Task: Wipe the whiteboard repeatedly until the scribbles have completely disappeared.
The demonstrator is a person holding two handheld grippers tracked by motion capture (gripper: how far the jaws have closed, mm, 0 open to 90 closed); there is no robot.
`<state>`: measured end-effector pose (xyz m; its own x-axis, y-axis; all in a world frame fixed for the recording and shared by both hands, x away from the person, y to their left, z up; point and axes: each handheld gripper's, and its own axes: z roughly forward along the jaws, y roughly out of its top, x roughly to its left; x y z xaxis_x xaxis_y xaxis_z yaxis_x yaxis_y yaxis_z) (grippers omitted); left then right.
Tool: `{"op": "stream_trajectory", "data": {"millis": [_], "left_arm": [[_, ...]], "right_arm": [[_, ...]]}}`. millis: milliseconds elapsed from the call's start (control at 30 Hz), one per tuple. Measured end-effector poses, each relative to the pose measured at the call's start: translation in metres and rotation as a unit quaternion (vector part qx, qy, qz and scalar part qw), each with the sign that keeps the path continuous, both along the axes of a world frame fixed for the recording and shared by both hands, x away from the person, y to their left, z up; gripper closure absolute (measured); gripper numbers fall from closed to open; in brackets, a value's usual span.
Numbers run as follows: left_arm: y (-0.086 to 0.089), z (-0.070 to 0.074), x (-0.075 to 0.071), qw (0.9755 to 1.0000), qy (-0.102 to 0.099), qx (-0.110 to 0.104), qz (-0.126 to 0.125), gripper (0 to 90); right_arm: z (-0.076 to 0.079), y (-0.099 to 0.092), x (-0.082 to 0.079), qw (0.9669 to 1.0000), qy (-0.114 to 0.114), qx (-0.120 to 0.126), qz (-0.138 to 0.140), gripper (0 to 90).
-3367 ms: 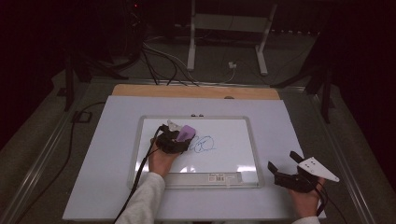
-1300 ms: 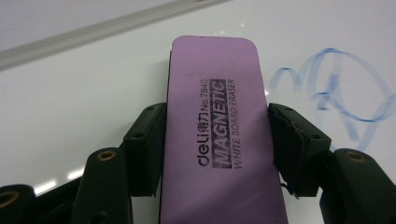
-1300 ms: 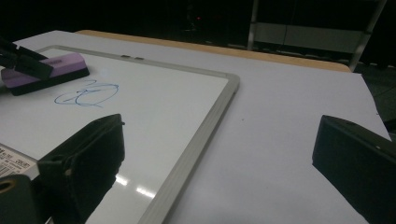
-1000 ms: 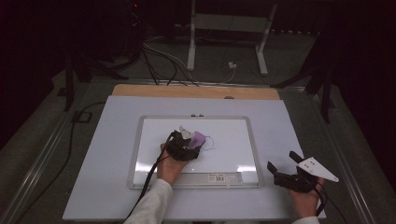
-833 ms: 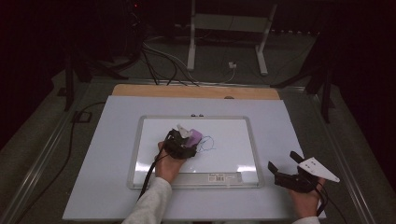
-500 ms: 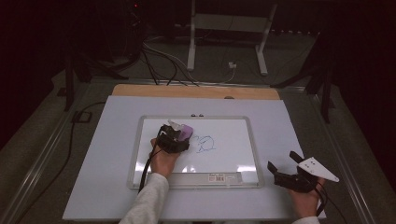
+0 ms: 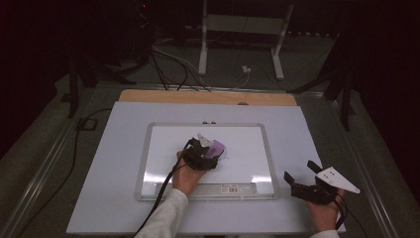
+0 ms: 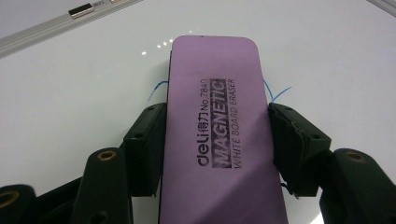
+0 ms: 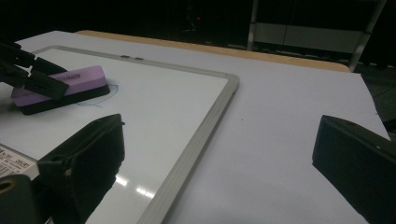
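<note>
Clearly the purple eraser (image 8: 217,135) is a light, stiff block with a soft felt underside, so it should slide easily but needs steady downward pressure. It lies flat on the whiteboard (image 7: 247,136), just past centre toward 12 o'clock, over faint blue pen marks (image 8: 279,94). The left hand-held gripper (image 8: 215,140) clamps it across its long sides, a sound hold. The right hand-held gripper (image 7: 303,174) rests open on the desk (image 7: 109,148) at 4 o'clock, holding nothing.
</note>
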<state>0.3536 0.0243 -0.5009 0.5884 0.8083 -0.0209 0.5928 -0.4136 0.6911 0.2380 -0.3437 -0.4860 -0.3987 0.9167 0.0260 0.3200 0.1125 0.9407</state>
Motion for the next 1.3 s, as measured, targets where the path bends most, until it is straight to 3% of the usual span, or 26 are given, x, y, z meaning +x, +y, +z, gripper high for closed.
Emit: {"op": "stream_trajectory", "data": {"millis": [100,267,367,467,567,633,767,800,900,1100,1133,1233,1300], "left_arm": [[0.011,0.000,0.008,0.9996,-0.004,0.009,0.028,42.0],[0.035,0.001,0.027,0.9959,-0.001,0.018,0.088,42.1],[0.037,0.001,0.032,0.9952,0.005,0.011,0.097,42.1],[0.032,0.001,0.032,0.9958,0.008,0.008,0.091,42.1],[0.020,0.001,0.029,0.9976,0.007,0.006,0.069,42.1],[0.009,0.002,0.025,0.9989,0.006,0.016,0.044,42.1],[-0.006,0.003,0.018,0.9998,0.012,0.013,0.005,42.1],[-0.008,0.003,0.016,0.9997,0.005,0.023,0.000,42.1],[-0.006,0.003,0.018,0.9996,0.004,0.026,0.005,42.1],[0.012,0.004,0.030,0.9966,-0.009,0.052,0.064,42.1],[0.014,0.004,0.031,0.9965,-0.006,0.048,0.068,42.1],[0.013,0.004,0.031,0.9964,-0.005,0.047,0.070,42.1],[0.011,0.004,0.030,0.9979,0.006,0.033,0.055,42.1]], "right_arm": [[0.000,-0.001,-0.001,1.0000,0.000,0.002,-0.001,2.1],[0.000,-0.002,-0.001,1.0000,0.000,0.002,-0.002,2.1],[0.000,-0.001,0.000,1.0000,-0.001,0.000,0.000,2.1],[0.000,0.000,0.000,1.0000,0.000,0.000,0.000,2.1],[0.000,0.000,0.000,1.0000,0.001,-0.001,0.001,2.1],[0.000,0.000,0.000,1.0000,0.001,-0.001,0.001,2.1],[0.000,0.000,0.000,1.0000,0.001,-0.001,0.001,2.1],[0.000,0.000,0.000,1.0000,0.000,-0.001,0.001,2.1],[0.000,0.000,0.000,1.0000,0.000,-0.001,0.000,2.1],[0.000,-0.002,-0.001,1.0000,0.000,0.001,-0.003,2.1],[0.000,-0.002,-0.001,1.0000,0.000,0.001,-0.003,2.1],[0.000,-0.002,-0.001,1.0000,0.001,0.002,-0.003,2.1],[0.000,-0.001,0.000,1.0000,-0.001,0.000,-0.001,2.1]]}}
